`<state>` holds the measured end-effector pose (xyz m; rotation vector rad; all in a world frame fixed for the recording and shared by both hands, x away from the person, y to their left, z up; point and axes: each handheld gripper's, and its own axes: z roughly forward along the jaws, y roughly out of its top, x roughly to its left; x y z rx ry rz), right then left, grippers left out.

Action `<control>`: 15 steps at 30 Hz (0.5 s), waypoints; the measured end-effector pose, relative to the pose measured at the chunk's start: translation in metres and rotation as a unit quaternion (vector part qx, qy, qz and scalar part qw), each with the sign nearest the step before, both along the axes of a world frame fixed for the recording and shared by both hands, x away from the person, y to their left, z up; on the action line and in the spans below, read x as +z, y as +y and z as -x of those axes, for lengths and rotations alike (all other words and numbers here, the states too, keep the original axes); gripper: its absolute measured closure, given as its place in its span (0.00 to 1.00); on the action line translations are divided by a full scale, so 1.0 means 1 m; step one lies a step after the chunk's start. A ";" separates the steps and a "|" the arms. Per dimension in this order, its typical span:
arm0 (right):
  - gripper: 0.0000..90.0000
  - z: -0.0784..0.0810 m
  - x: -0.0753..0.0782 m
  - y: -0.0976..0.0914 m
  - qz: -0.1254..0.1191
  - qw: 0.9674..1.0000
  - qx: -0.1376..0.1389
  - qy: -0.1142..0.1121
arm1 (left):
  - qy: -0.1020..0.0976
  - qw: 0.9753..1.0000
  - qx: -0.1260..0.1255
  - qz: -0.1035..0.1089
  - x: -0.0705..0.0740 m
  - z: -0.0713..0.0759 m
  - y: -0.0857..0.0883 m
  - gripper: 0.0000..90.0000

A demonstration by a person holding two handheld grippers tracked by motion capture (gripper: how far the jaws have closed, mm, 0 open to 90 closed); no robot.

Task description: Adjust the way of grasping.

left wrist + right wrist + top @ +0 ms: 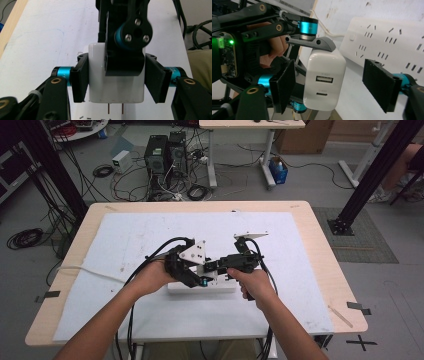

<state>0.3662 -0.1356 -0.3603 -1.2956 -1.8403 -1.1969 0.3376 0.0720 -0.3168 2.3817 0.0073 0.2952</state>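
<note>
The left gripper [116, 80] clamps the white USB charger [116, 75] above the power strip [387, 37], prongs down, probably for plugging in; the right gripper [332, 85] stands open around it.

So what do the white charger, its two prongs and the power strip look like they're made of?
The charger looks like glossy white plastic: light glints along its rounded edges. Its prongs look like thin metal, coppery in tone, though they are too small to be sure. The power strip looks like duller white plastic, with an even surface and cut slots.
</note>
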 end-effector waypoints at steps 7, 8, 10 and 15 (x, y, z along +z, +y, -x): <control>0.42 0.000 -0.001 0.002 -0.006 1.000 0.004 0.005 | -0.005 1.000 0.000 -0.005 0.000 0.001 -0.002 0.47; 0.44 0.000 -0.001 0.002 -0.006 1.000 0.005 0.005 | -0.006 1.000 0.000 -0.006 0.000 0.001 -0.002 0.47; 0.47 0.000 0.000 0.003 -0.007 1.000 0.004 0.001 | -0.007 1.000 -0.001 -0.007 -0.001 0.001 -0.002 0.47; 0.55 0.000 -0.001 0.004 -0.007 1.000 0.005 0.006 | -0.009 1.000 0.000 -0.006 0.000 0.002 -0.003 0.47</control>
